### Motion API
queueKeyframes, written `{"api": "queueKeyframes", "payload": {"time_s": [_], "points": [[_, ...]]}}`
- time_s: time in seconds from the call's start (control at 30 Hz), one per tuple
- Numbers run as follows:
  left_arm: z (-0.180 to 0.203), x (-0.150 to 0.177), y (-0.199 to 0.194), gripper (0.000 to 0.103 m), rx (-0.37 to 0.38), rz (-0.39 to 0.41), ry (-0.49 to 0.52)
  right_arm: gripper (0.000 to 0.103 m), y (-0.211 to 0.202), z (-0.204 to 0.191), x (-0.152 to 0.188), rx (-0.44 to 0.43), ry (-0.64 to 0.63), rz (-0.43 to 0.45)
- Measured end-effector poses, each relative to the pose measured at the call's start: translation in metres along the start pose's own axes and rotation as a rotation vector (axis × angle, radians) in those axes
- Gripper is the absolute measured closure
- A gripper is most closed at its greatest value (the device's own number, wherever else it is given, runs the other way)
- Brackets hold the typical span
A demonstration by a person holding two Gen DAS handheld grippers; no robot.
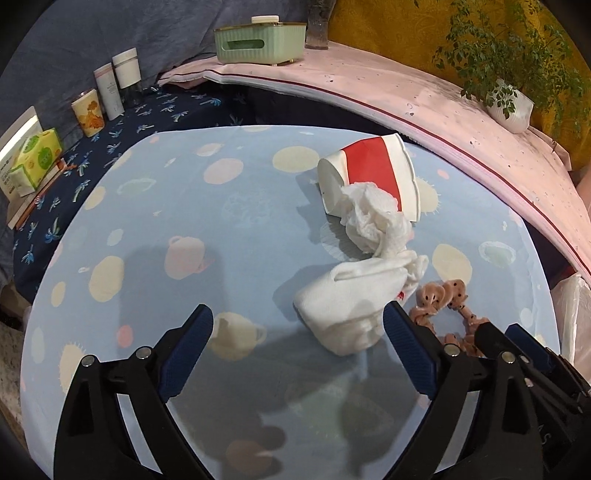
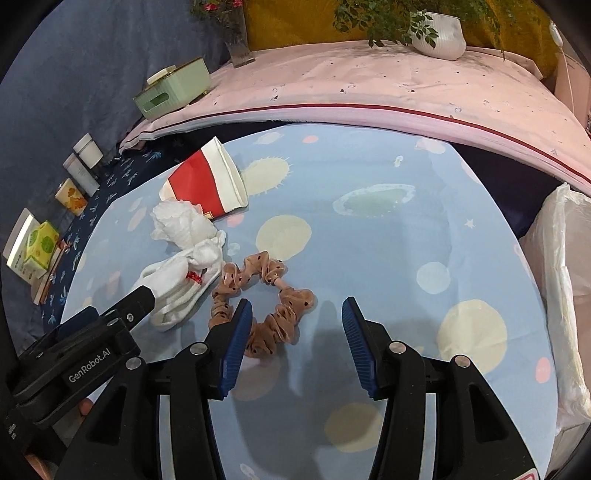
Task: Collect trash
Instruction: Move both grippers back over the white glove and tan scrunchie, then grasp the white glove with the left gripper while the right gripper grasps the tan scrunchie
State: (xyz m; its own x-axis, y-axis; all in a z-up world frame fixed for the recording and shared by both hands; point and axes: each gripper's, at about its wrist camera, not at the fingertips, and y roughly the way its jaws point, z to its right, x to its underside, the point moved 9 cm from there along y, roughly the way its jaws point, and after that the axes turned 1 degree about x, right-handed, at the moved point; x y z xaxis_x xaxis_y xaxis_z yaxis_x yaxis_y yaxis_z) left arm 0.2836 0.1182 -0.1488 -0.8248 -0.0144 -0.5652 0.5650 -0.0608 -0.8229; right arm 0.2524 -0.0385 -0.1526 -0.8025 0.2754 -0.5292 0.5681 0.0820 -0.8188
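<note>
Red-and-white paper cup point(image 1: 373, 173) is lying on its side toward the far part of the desk point(image 1: 155, 229), which is wearing a pale blue cloth dotted with cream and pink spots. Touching the cup's side, a crumpled white paper towel point(image 1: 373, 218) is resting, and just in front of that a white sock point(image 1: 347, 302) is lying bunched up. Beside the sock, a tan scrunchie point(image 2: 258, 299) with dark dots is sitting in a loose ring.

Left gripper point(image 1: 299, 328) is hovering low over the desk with its blue-padded fingers point(image 1: 192, 332) spread wide, holding nothing, the sock sitting just ahead between them. Right gripper point(image 2: 297, 317) is likewise standing wide open and empty; its left finger is overlapping the scrunchie's near edge in the right wrist view, though I cannot tell whether it is touching.

At the desk's right edge a white plastic bag point(image 2: 561, 266) is sitting. Behind, a pink-covered ledge point(image 1: 424, 96) is carrying a green tissue box point(image 1: 258, 40) and a potted plant point(image 2: 436, 29).
</note>
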Motion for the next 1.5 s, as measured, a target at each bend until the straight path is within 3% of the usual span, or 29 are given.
{"api": "queueKeyframes", "payload": {"time_s": [0.13, 0.23, 0.33, 0.4, 0.57, 0.7, 1.0, 1.5], "points": [[0.004, -0.003, 0.012, 0.015, 0.010, -0.004, 0.004, 0.053, 0.012, -0.002, -0.002, 0.016, -0.005, -0.010], [0.008, -0.001, 0.019, 0.022, 0.048, -0.024, -0.004, 0.055, 0.018, 0.000, -0.001, 0.023, -0.009, -0.014], [0.015, 0.003, 0.024, 0.037, 0.081, -0.045, 0.004, 0.061, 0.019, -0.001, -0.001, 0.051, -0.045, -0.003], [0.020, 0.005, 0.026, 0.054, 0.106, -0.060, 0.006, 0.068, 0.019, -0.001, -0.001, 0.060, -0.057, 0.000], [0.027, 0.010, 0.022, 0.070, 0.123, -0.064, -0.002, 0.085, 0.017, 0.002, 0.002, 0.083, -0.087, 0.007], [0.029, 0.013, 0.016, 0.081, 0.134, -0.075, -0.019, 0.090, 0.013, 0.006, 0.007, 0.080, -0.089, 0.006], [0.044, 0.024, -0.010, 0.088, 0.147, -0.069, -0.015, 0.093, -0.010, 0.013, 0.020, 0.071, -0.090, 0.018], [0.109, 0.015, -0.083, 0.089, 0.210, 0.036, 0.077, 0.093, -0.094, 0.054, -0.003, 0.060, -0.001, 0.172]]}}
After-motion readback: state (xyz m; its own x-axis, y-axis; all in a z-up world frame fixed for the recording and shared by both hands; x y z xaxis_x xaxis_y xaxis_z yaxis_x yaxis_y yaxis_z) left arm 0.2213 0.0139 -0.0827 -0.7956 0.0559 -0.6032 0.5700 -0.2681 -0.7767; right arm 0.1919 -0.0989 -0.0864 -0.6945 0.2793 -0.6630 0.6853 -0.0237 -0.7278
